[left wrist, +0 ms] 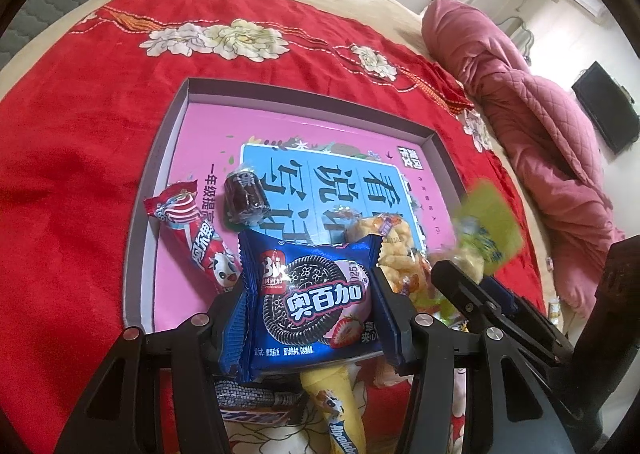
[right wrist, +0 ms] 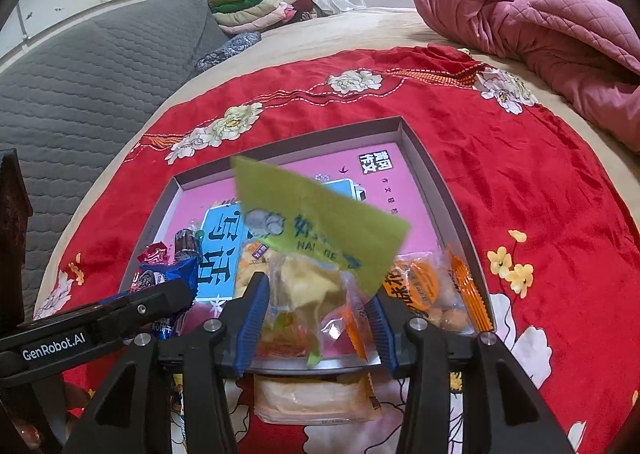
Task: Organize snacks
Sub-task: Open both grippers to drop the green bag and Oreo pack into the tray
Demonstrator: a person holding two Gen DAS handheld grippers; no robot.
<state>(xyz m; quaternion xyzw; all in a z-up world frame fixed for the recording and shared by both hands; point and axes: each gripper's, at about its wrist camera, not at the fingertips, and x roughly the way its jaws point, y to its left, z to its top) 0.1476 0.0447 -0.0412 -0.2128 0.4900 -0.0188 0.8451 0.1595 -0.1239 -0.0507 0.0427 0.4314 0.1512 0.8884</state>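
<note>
A: Left wrist view: the left gripper (left wrist: 310,308) is clamped on the blue cookie pack (left wrist: 308,302), over the near edge of the pink tray (left wrist: 138,254).

B: And the right gripper (right wrist: 314,328)?

A: Grasping a green-topped snack bag (right wrist: 316,238), also above the tray's near edge; the orange packet (right wrist: 424,286) lies inside.

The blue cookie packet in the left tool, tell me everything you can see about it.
The blue cookie packet is a glossy plastic wrapper with crimped, zigzag-cut ends, printed with a dark sandwich cookie, a strawberry, pink cream and white Chinese lettering. It looks sealed and slightly crumpled at its left edge. The left tool is shut on it, one finger on each side, holding it face-up over the near edge of the box tray. Whether it touches the snacks beneath cannot be told. In the right wrist view only its blue corner shows.
</note>
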